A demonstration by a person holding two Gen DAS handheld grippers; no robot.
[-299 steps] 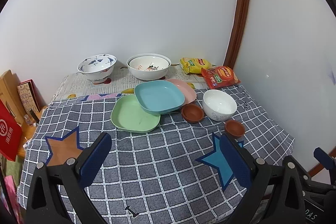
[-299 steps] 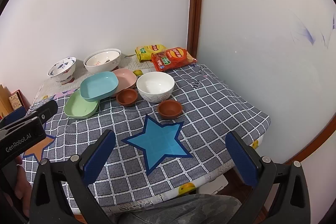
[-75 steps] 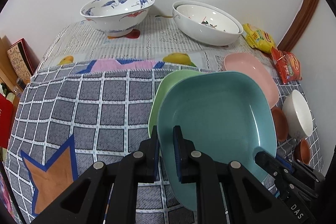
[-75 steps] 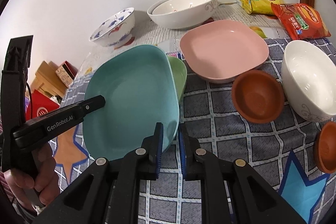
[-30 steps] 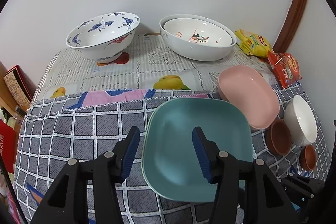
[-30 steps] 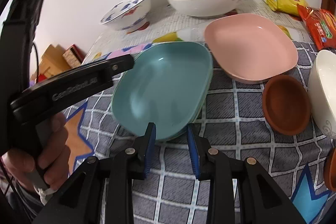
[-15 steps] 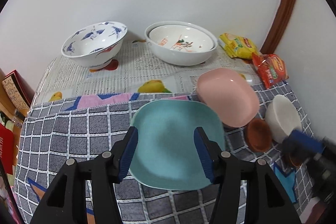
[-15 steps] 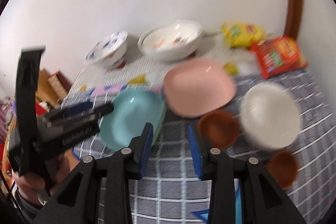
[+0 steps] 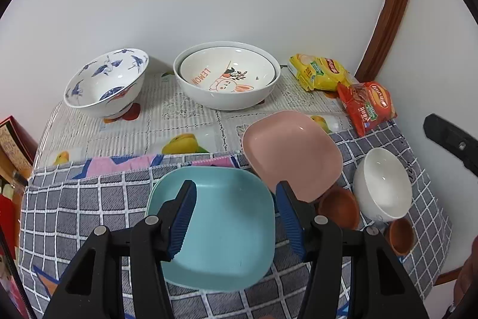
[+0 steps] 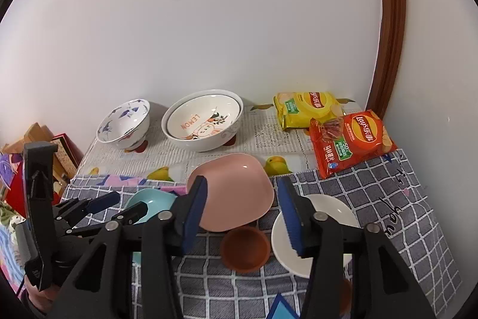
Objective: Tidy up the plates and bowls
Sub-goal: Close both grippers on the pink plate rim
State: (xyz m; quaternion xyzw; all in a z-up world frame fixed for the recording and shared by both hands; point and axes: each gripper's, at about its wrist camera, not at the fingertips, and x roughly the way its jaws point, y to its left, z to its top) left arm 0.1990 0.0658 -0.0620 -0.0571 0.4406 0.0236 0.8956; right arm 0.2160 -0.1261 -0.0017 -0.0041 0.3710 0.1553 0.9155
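Note:
The teal plate (image 9: 221,229) lies on the green plate, whose edge just shows (image 9: 150,193), on the checked cloth. My left gripper (image 9: 236,220) is open and empty above it. The pink plate (image 9: 291,153) sits to its right, also in the right wrist view (image 10: 236,193). My right gripper (image 10: 242,213) is open and empty, hovering in front of the pink plate. A white bowl (image 10: 316,226), a brown saucer (image 10: 245,248) and a second brown saucer (image 9: 400,235) lie to the right.
A blue-patterned bowl (image 9: 106,82) and two nested white bowls (image 9: 227,78) stand at the back by the wall. Yellow (image 10: 307,108) and red (image 10: 349,139) chip bags lie at the back right. Boxes (image 10: 44,136) stand off the table's left edge.
Both grippers let go of the teal plate, now resting on the green one, and opened. Both drew back and up; the right one swung toward the pink plate.

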